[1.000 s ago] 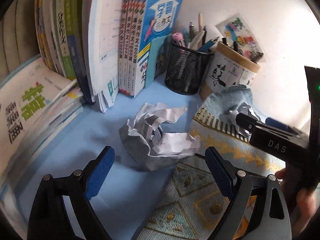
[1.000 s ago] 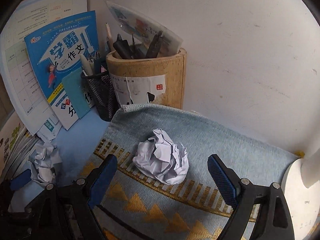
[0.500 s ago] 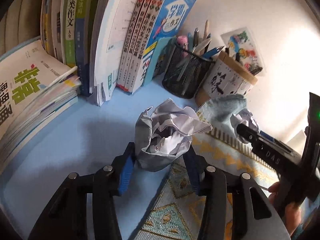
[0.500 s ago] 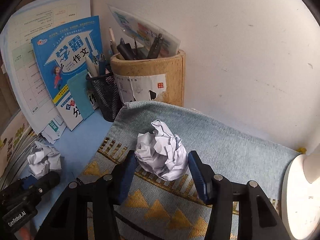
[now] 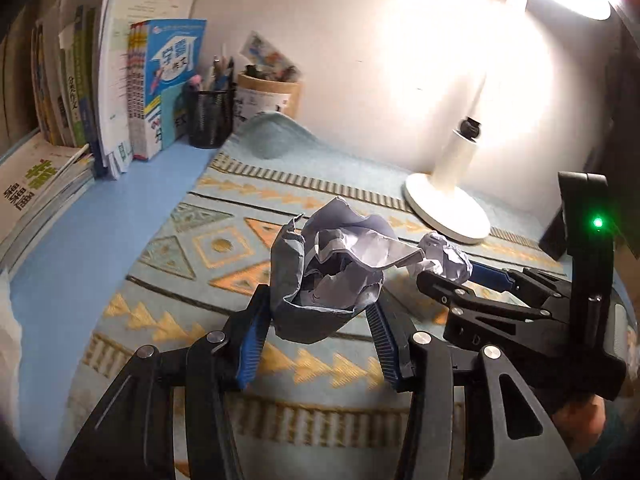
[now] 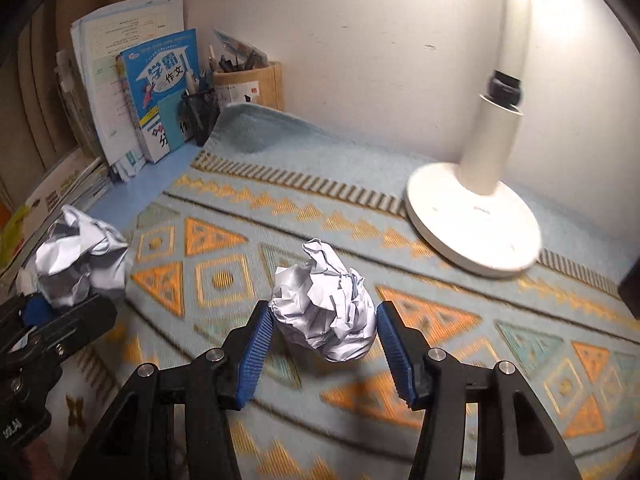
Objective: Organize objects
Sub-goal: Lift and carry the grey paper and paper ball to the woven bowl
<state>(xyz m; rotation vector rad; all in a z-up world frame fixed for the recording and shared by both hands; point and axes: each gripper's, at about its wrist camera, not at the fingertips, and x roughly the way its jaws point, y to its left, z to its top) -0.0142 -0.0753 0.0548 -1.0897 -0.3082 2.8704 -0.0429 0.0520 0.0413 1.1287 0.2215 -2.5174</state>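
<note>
Gripping a loose grey-white crumpled paper wad [image 5: 328, 276], the left claw [image 5: 318, 344] is hovering over the patterned woven mat [image 5: 200, 248]; the right claw [image 6: 322, 340] is clenching a tighter white paper ball [image 6: 324, 316]. Both are looking featherlight, crushable, best pinched mid-bulk.

The right gripper [image 6: 324, 328] pinches a paper ball [image 6: 325, 316] above the patterned mat [image 6: 440, 320]. Far to its left, the left gripper [image 6: 60, 320] grips another crumpled paper [image 6: 78, 262]. A lamp base [image 6: 472, 224] stands ahead-right.

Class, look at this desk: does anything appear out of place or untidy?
Yes. Two crumpled paper balls, one in the left gripper, one in the right gripper. The mat's far corner is rucked up.
</note>
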